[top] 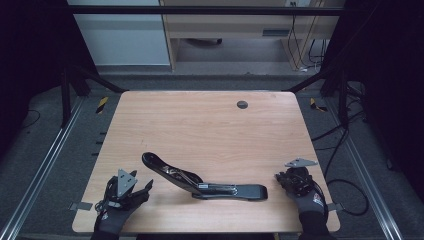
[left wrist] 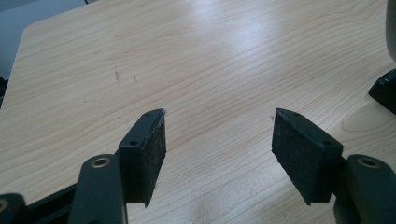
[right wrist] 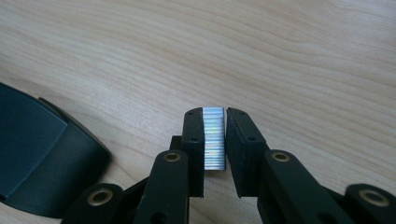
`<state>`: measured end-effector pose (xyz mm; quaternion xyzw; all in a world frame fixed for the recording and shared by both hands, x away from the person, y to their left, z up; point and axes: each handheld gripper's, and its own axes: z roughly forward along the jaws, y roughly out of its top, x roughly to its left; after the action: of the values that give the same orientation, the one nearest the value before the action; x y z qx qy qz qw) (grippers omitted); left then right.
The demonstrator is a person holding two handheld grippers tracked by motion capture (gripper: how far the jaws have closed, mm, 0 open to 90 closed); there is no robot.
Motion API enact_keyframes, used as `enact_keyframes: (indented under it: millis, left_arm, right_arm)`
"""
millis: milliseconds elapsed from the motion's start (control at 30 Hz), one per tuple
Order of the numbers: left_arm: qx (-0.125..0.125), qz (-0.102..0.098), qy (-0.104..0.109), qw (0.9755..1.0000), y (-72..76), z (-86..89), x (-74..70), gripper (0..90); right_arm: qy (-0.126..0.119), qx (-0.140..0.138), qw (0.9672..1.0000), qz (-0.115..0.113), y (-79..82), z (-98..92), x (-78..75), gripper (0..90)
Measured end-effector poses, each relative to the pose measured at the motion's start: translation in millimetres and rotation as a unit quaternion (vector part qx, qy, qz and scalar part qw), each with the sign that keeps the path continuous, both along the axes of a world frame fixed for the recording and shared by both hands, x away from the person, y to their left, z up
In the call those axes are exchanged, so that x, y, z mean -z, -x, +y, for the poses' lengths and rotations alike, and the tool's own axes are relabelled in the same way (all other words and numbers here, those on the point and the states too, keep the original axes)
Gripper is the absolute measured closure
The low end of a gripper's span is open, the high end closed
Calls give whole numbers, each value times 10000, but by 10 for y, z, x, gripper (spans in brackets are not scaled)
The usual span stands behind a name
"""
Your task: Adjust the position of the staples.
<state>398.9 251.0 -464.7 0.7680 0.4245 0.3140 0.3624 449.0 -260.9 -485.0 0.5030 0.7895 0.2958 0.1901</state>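
Note:
A black stapler (top: 200,182) lies swung open near the front of the wooden table (top: 200,120), its upper arm slanting up to the left and its base flat to the right. My right gripper (right wrist: 215,135) is shut on a short silvery strip of staples (right wrist: 214,140), held upright between the pads just above the wood. The stapler's dark rounded end (right wrist: 42,158) lies to its left. In the high view my right gripper (top: 280,179) sits just right of the stapler's base. My left gripper (left wrist: 219,140) stands open over bare wood, left of the stapler (left wrist: 385,88), with nothing between its pads.
A dark round grommet (top: 242,104) is set in the table near its far edge. Beyond the table stand a pale cabinet (top: 120,35) and a wooden desk (top: 240,25). Cables (top: 340,145) trail on the floor at the right.

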Motion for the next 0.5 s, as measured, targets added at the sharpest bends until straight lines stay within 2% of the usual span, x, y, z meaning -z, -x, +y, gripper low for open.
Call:
enact_keyframes:
  millis: [67, 233, 433, 500]
  left_arm:
    - [2, 0, -5, 10000, 0, -1, 1, 345]
    - [5, 8, -2, 10000, -1, -6, 5, 345]
    - [15, 21, -16, 10000, -3, -2, 4, 345]
    - [16, 21, -20, 10000, -3, 2, 2, 345]
  right_arm:
    - [63, -21, 10000, 2, -2, 0, 17, 780]
    - [9, -29, 10000, 61, 1, -9, 23, 777]
    - [112, -27, 9999, 17, 0, -20, 34, 742]
    - [101, -10, 9999, -79, 0, -16, -8, 724]
